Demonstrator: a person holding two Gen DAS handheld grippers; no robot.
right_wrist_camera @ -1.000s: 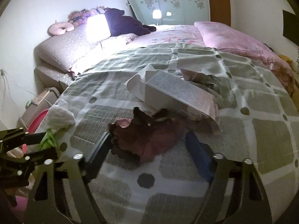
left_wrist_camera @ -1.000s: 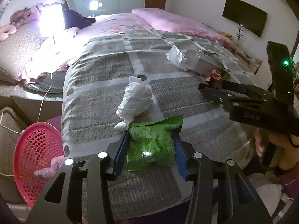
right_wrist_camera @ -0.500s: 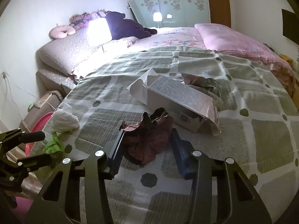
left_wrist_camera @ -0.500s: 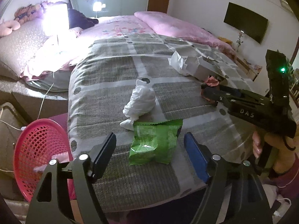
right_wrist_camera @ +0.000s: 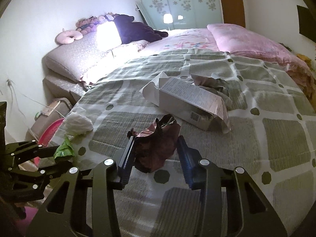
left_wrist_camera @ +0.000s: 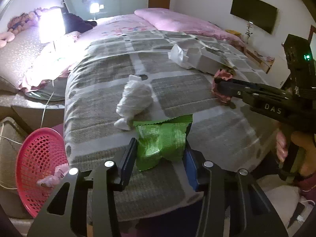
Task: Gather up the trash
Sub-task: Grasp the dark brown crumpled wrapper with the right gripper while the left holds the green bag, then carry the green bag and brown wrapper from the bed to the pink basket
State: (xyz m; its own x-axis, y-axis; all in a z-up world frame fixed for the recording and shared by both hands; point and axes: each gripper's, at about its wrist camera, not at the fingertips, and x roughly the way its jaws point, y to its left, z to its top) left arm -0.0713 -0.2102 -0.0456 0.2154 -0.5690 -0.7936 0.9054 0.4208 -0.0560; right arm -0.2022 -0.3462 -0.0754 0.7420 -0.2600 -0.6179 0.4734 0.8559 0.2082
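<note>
Left gripper (left_wrist_camera: 160, 158) is closing on the green snack wrapper (left_wrist_camera: 162, 140), fingers (left_wrist_camera: 129, 163) pressing both sides of it; the wrapper is lying on the bed (left_wrist_camera: 102, 102) near its front edge, toward the left corner. Right gripper (right_wrist_camera: 155, 156) is also closing, fingers (right_wrist_camera: 126, 159) pinching the crumpled dark red wrapper (right_wrist_camera: 158, 144), which is sitting on the checked grey-and-white cover near the front edge, further right along it. A person's hand (left_wrist_camera: 300, 154) is wrapping the right gripper's handle, a green light glowing on top of the unit. A white crumpled tissue (left_wrist_camera: 135, 98) is lying just behind the green wrapper, its lower tip touching or nearly touching the wrapper's top left corner; can't tell which. A white cardboard box (right_wrist_camera: 189, 102) with an open torn flap is resting mid-bed, just behind the dark red wrapper, with white paper (right_wrist_camera: 152, 90) at its far left end and crumpled grey packaging (right_wrist_camera: 213, 83) behind it. A red mesh basket (left_wrist_camera: 37, 169) is standing on the floor off the bed's front left corner, pink scraps (left_wrist_camera: 53, 177) lying inside it. Pink duvet and pillow are covering the far end of the bed.
</note>
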